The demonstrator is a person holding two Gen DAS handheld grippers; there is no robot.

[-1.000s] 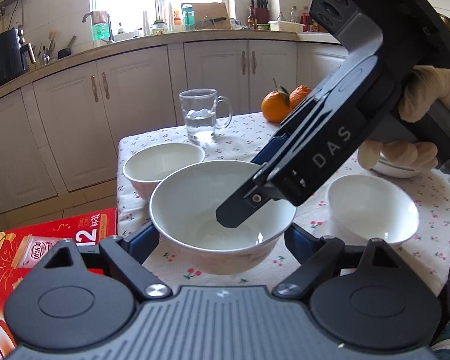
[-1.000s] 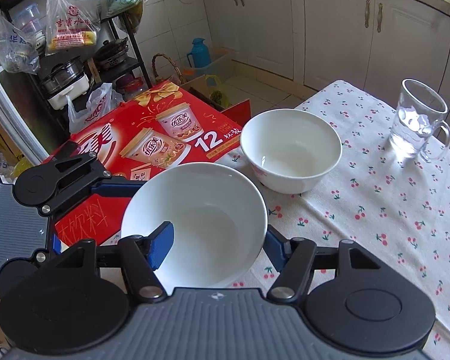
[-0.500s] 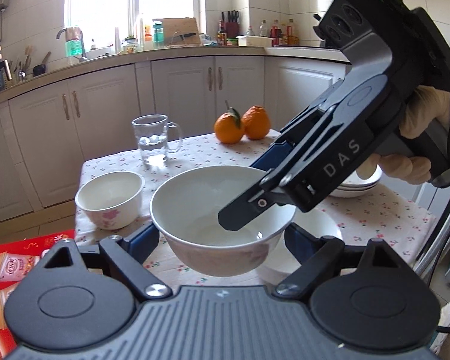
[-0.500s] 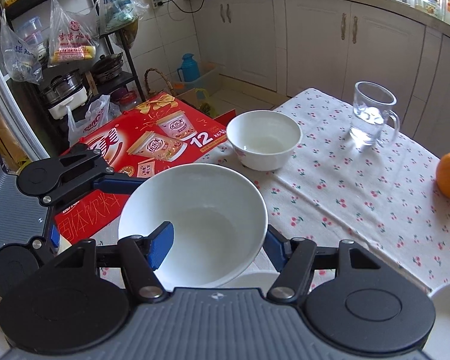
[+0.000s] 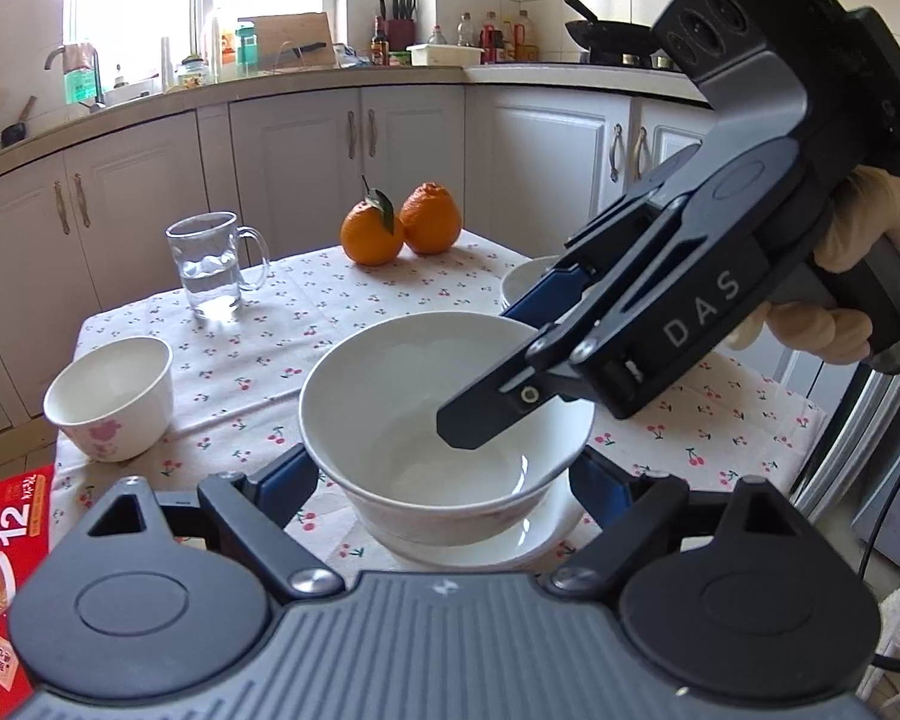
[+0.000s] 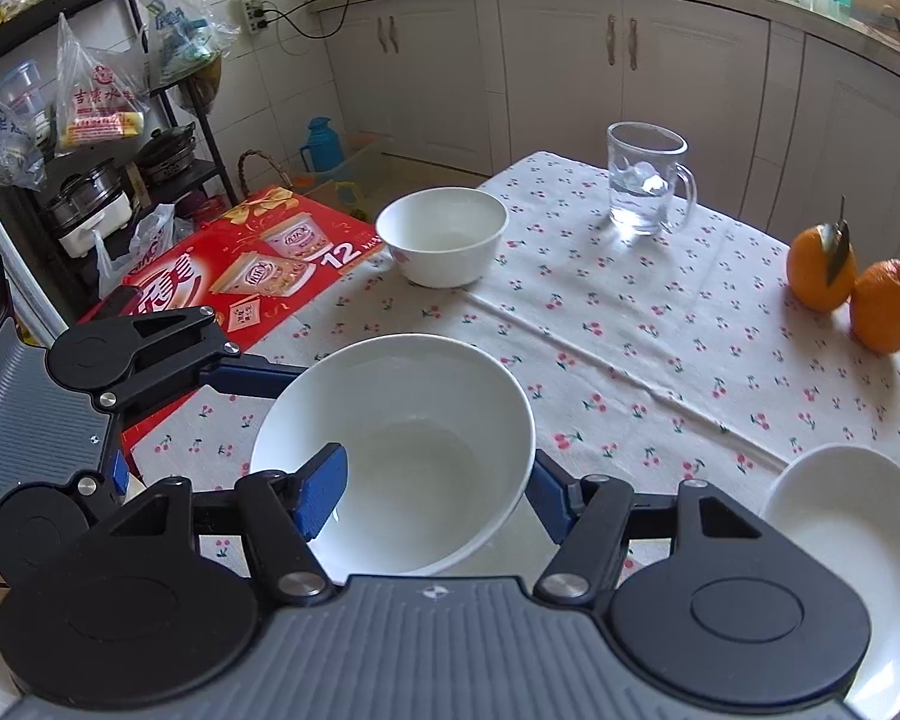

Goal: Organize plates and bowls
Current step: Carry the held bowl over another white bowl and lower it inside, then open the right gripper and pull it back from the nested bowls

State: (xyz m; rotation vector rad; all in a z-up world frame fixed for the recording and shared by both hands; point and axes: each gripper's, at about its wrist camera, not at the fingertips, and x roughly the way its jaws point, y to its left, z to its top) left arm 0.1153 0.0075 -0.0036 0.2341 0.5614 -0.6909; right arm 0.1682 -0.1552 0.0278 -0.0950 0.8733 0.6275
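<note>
Both grippers are carrying the big bowl [image 5: 444,420] rightward across the counter [image 6: 630,330]. It is now lowering into a shallow bowl [image 5: 510,546]. Right gripper [image 6: 432,486] is clamping its rim; left gripper [image 5: 444,480], wide, is cradling it.

large bowl [image 5: 444,420] perhaps in shallow bowl [image 5: 528,540]
</note>
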